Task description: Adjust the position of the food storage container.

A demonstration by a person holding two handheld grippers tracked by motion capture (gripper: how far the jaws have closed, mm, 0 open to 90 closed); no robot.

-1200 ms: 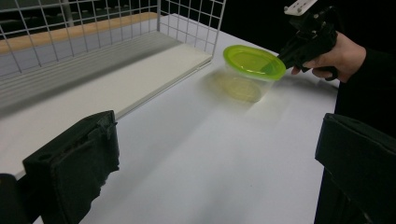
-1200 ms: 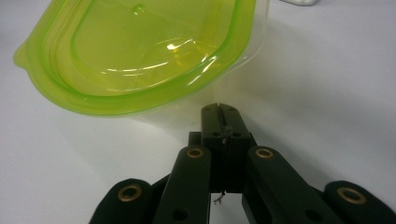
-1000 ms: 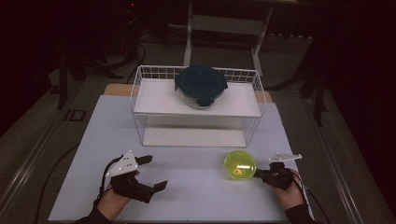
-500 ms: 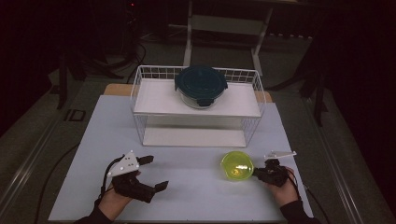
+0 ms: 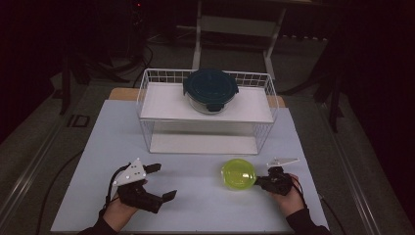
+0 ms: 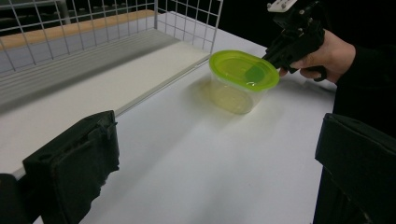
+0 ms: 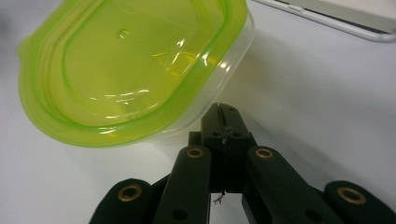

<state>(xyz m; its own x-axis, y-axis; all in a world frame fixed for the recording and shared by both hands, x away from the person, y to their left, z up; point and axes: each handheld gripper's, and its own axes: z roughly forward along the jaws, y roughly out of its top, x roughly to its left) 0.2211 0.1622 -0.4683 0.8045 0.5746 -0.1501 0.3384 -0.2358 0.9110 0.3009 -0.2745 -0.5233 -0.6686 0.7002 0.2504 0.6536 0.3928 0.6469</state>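
My right gripper (image 7: 223, 114), clenched with nothing between its jaws, touches the tub (image 7: 135, 70) at upper left. The tub is clear plastic with a translucent lime-green lid on the white tabletop (image 7: 327, 93). My left gripper (image 5: 156, 181) stands released.

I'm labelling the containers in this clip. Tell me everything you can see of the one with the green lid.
The green-lidded tub is a small rounded container of clear plastic with a translucent yellow-green lid pressed on. It stands upright on the white table, in front of the wire rack. The closed right claw touches its rim on the side nearest that hand. Nothing visible inside.
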